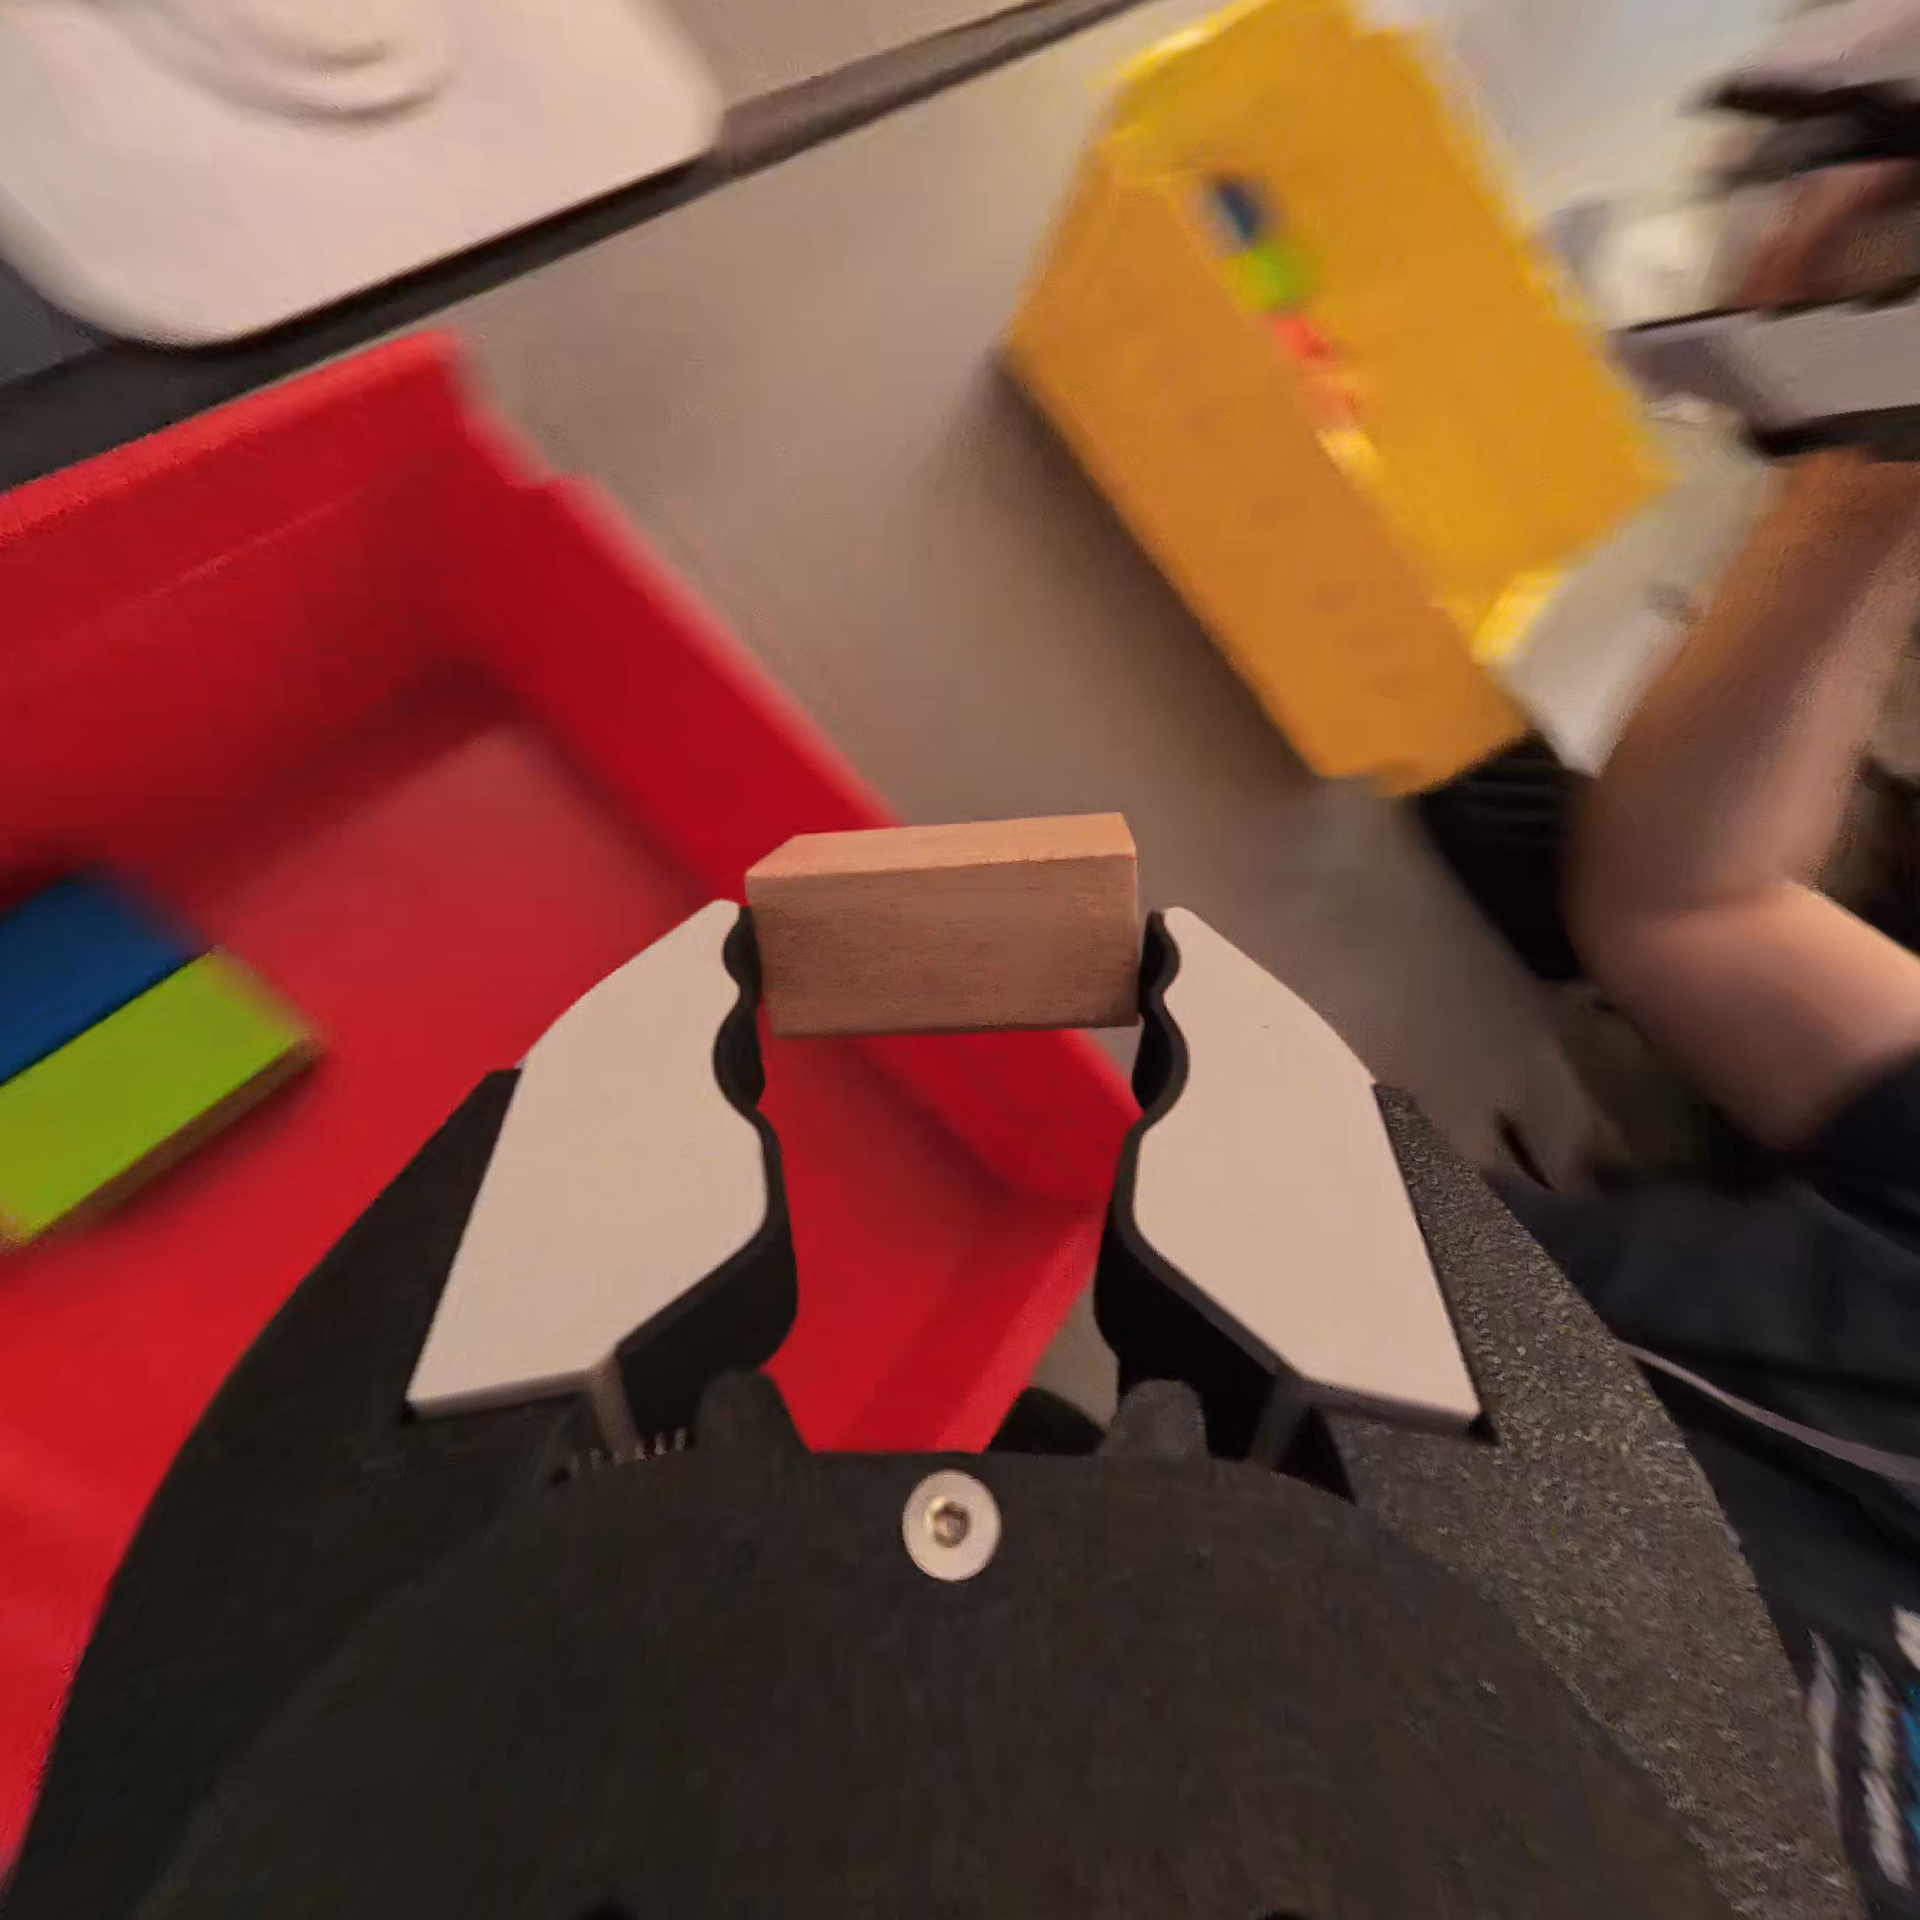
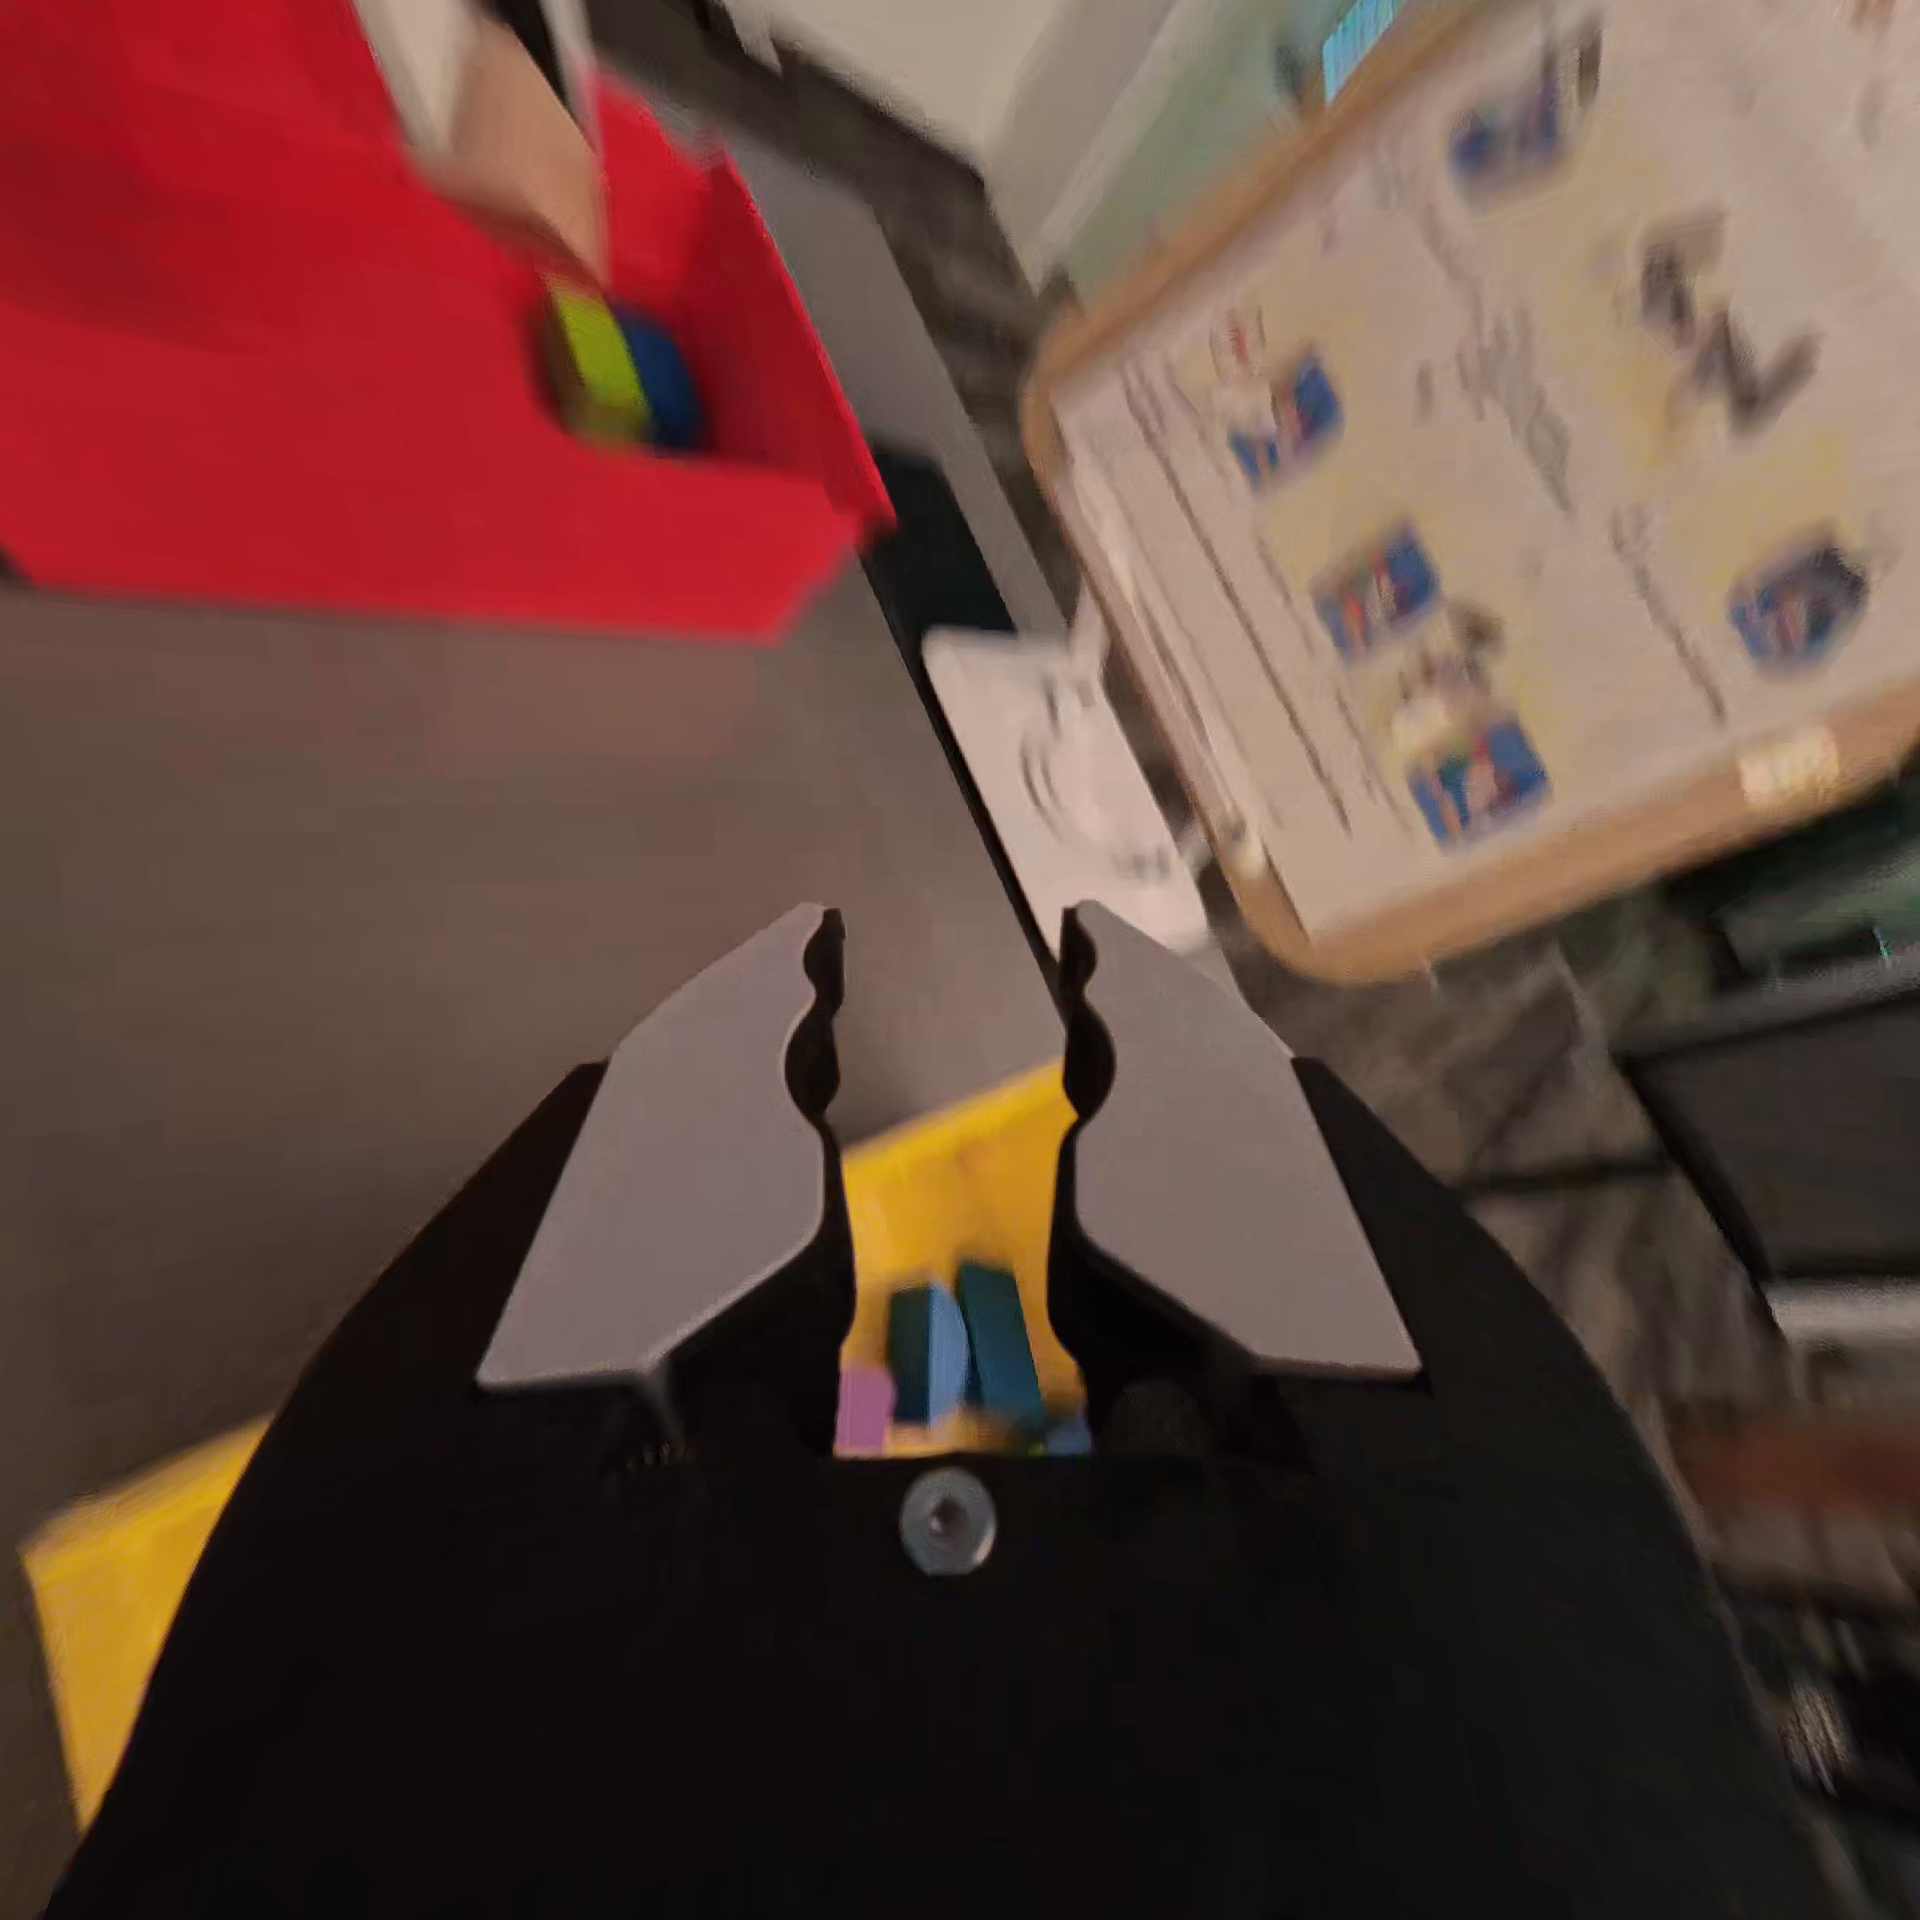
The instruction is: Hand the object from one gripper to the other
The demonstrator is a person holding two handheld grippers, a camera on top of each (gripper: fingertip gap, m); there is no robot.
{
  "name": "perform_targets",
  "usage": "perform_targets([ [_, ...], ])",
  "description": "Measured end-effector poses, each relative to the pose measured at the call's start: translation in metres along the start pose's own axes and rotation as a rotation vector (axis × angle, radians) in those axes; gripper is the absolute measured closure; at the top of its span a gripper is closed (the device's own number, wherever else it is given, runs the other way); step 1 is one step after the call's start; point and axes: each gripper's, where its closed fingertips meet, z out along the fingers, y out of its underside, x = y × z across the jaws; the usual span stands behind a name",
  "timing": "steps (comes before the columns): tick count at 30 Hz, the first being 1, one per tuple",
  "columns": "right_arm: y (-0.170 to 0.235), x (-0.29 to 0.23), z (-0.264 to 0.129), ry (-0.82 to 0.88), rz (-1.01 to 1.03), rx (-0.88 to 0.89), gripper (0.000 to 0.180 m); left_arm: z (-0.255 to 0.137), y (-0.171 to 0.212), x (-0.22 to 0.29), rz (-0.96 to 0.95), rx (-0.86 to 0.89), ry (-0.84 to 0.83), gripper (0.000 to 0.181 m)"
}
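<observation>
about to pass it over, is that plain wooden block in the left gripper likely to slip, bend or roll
The wooden block looks rigid, so it probably won't flex. The left gripper pinches only its two short ends at the fingertips, so it might pivot if nudged. Its flat faces suggest it won't roll, and it is likely light. The right gripper is open and empty.

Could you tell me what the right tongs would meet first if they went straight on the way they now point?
Probably the grey tabletop near its dark edge: the open, empty right tongs point there. Blur leaves depth unclear; the red bin lies farther left.
</observation>
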Motion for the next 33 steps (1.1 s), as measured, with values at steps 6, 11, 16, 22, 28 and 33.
perform_targets([
  [6, -0.069, -0.08, 0.02, -0.143, -0.283, 0.239, 0.125, 0.014, 0.013, 0.113, 0.309, -0.1, 0.432, 0.111],
  [11, -0.103, -0.135, 0.011, -0.283, -0.4, 0.332, 0.125, 0.018, 0.041, 0.164, 0.508, -0.225, 0.624, 0.111],
  [16, -0.12, -0.163, 0.001, -0.334, -0.476, 0.375, 0.133, 0.018, 0.054, 0.18, 0.589, -0.268, 0.653, 0.111],
  [22, -0.123, -0.174, -0.003, -0.358, -0.519, 0.366, 0.145, 0.015, 0.058, 0.183, 0.617, -0.273, 0.69, 0.111],
  [28, -0.121, -0.17, -0.008, -0.388, -0.487, 0.351, 0.146, 0.009, 0.047, 0.186, 0.57, -0.21, 0.745, 0.113],
  [33, -0.059, -0.117, -0.023, -0.393, -0.352, 0.081, 0.146, -0.01, 0.025, 0.177, 0.469, -0.081, 0.813, 0.123],
])
